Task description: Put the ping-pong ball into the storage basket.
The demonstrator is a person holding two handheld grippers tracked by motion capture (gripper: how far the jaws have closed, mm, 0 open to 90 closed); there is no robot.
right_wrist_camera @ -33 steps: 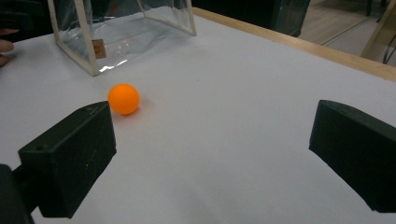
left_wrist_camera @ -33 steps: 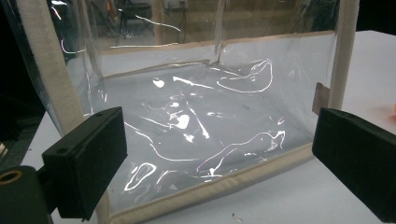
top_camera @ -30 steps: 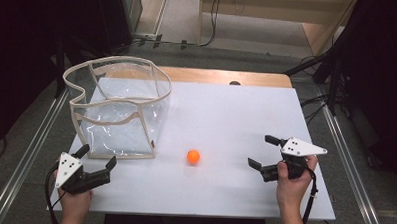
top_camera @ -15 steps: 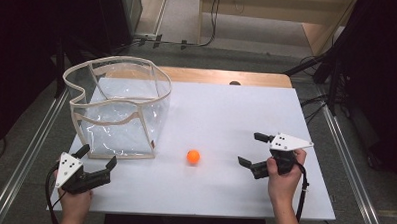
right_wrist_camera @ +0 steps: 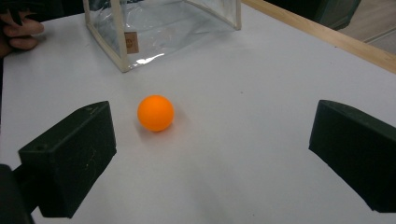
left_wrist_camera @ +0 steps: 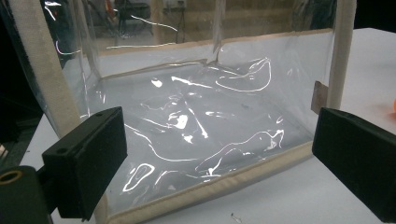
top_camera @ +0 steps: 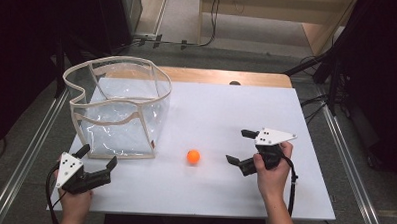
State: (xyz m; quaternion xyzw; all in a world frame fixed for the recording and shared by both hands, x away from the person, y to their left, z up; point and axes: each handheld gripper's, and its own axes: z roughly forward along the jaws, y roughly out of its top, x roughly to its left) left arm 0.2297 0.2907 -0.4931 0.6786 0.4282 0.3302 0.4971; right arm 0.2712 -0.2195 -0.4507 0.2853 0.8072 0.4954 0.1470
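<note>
A small orange ball (top_camera: 193, 156) lies on the white table (top_camera: 221, 108), just right of a clear plastic bag with cream trim (top_camera: 117, 109). My right gripper (top_camera: 240, 147) is open, a short way to the right of the ball and pointing at it. In the right gripper view the ball (right_wrist_camera: 155, 113) sits ahead between the wide-apart jaws, nearer the left one. My left gripper (top_camera: 97, 156) is open at the table's front left, just in front of the bag. Its own view faces the bag's clear wall (left_wrist_camera: 196, 121) close up.
The bag stands upright and open-topped on the left half of the table. A wooden strip (top_camera: 227, 76) runs along the far edge. Metal rails (top_camera: 345, 162) flank both sides. A hand (right_wrist_camera: 18, 32) shows at the top left of the right gripper view.
My right gripper has slid left across the table toward the orange ball. The left gripper, the ball and the bag have stayed put.
</note>
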